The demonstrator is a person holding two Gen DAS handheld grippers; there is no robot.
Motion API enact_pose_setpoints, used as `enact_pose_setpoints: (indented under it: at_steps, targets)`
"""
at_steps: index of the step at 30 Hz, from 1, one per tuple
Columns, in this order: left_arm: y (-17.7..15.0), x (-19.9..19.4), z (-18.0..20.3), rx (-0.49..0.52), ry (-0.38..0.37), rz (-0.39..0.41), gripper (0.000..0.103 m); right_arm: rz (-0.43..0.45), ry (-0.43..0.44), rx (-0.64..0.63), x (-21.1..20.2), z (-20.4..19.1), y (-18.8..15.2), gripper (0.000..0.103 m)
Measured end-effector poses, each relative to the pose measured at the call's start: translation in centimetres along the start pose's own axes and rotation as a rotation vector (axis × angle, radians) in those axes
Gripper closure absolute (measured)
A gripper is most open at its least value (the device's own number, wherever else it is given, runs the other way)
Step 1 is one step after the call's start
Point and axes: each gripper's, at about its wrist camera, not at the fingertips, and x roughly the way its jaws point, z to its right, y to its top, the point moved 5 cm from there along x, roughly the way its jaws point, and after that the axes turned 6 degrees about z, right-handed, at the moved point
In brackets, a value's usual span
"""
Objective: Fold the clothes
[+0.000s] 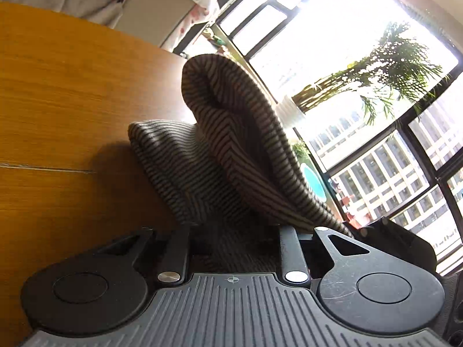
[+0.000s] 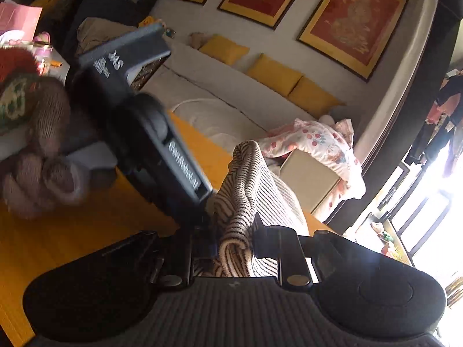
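Note:
A beige garment with thin dark stripes lies bunched on the wooden table, one fold lifted up. My left gripper is shut on the striped garment, whose cloth runs down between its jaws. In the right wrist view my right gripper is shut on the same striped garment, which rises in a twisted ridge from its jaws. The left gripper's body, held by a gloved hand, reaches in from the left and meets the cloth close to my right gripper.
A floral cloth hangs over a beige box beyond the table's far edge. A sofa with yellow cushions stands against the wall. Large windows and a potted palm are at the right.

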Motion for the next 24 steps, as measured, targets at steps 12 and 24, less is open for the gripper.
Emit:
enact_pose_setpoints:
  at_steps: [12,24]
  targets:
    - [4.1,-2.7,4.9,0.106,-0.085,0.146,0.052,-0.027,0.1,-0.066,0.3,-4.7,-0.1,0.07]
    - [2.1,0.5,1.0,0.056,-0.068,0.09,0.055,-0.018,0.043,0.444,-1.4,8.4,-1.2,0.01]
